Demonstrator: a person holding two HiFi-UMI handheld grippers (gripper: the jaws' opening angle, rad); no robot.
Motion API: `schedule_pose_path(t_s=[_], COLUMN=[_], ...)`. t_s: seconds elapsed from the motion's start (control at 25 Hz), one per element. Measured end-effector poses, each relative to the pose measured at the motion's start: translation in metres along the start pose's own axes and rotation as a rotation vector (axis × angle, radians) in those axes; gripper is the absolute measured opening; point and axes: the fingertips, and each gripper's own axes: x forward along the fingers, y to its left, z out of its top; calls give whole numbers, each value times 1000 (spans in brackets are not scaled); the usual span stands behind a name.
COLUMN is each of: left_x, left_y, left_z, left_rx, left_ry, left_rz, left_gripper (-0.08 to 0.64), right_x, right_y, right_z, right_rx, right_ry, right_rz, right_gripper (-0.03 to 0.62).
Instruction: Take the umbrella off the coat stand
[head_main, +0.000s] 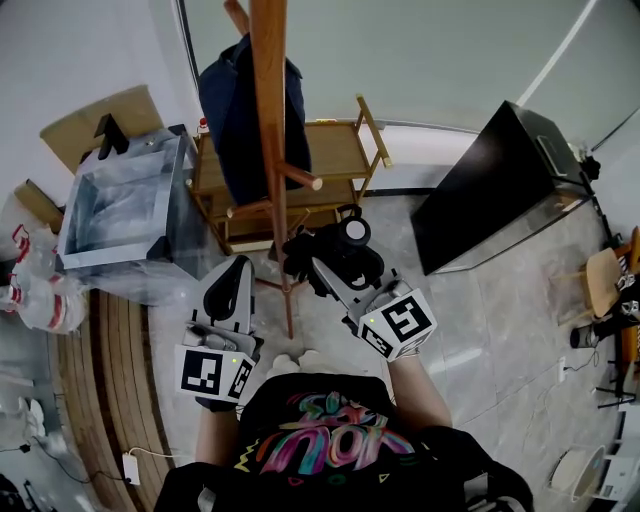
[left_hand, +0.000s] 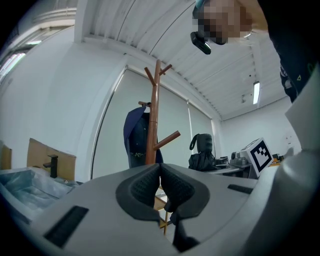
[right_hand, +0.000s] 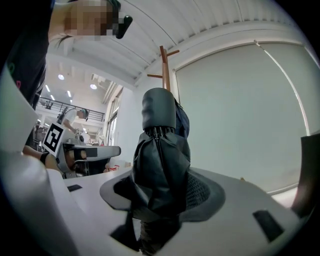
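The black folded umbrella (head_main: 345, 250) stands upright between the jaws of my right gripper (head_main: 330, 268), which is shut on its folded canopy (right_hand: 160, 165). In the left gripper view the umbrella (left_hand: 202, 152) hangs to the right of the wooden coat stand (left_hand: 152, 125), apart from its lower peg (left_hand: 167, 140). In the head view the stand's pole (head_main: 270, 120) rises just beyond both grippers, with a navy coat (head_main: 235, 110) hung on its far side. My left gripper (head_main: 232, 278) sits left of the pole, shut (left_hand: 160, 187) with nothing between its pads.
A wooden rack (head_main: 340, 150) stands behind the coat stand. A clear plastic box (head_main: 120, 200) sits at the left and a black cabinet (head_main: 490, 190) at the right. White bags (head_main: 35, 280) lie by the far left edge.
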Motion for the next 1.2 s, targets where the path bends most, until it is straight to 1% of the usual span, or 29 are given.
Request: schedule_pose_path(t_s=[0.48,0.64,0.84,1.2], left_x=[14,14,9,16], left_y=[-19,-25,-33,-32], left_z=[0,-1,-2,-7], left_rx=[-3,-3,-4,-13], left_ry=[1,0,-1,11], left_rz=[-75,-93,-108,-126], left_gripper=[28,28,28,28], right_x=[-49,-65,-86,-93], right_y=[-19,-21,-20,-25], right_z=[10,10,4,-12], right_rx=[30,22,5,33], right_ry=[-10,-4,14,38], right_rz=[-104,-138,-167,-212], right_gripper=[252,252,250,250])
